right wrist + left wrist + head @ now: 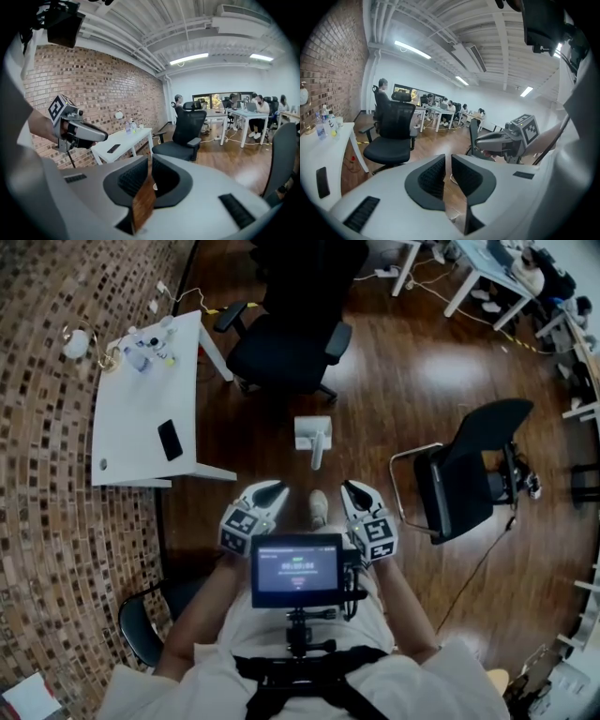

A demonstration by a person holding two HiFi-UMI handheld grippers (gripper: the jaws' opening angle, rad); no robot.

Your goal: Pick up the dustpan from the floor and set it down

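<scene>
Left gripper [274, 489] and right gripper [351, 488] sit side by side low in the head view, above a small screen [296, 568] on the person's chest rig; both point toward the dustpan [314, 435], which lies on the wooden floor well ahead of them, apart from both, its handle toward the person; a shoe [319, 507] shows between the two grippers, on the line to the dustpan. A black office chair [286, 343] stands just beyond the dustpan; a white table [136, 418] with a dark phone [170, 440] and some bottles [141, 354] stands to its left against the brick wall; a second chair [469, 479] stands off to the right.

From the left gripper view, the jaws stand a narrow slit apart with only floor showing between the pads; the office chair [391, 136] and the table [328, 157] lie ahead and left; the right gripper [480, 139] crosses at the right.

From the right gripper view, the jaws likewise stand slightly apart, gripping nothing; the left gripper [101, 136] shows at the left, the table [124, 140] and office chair [185, 136] beyond.
</scene>
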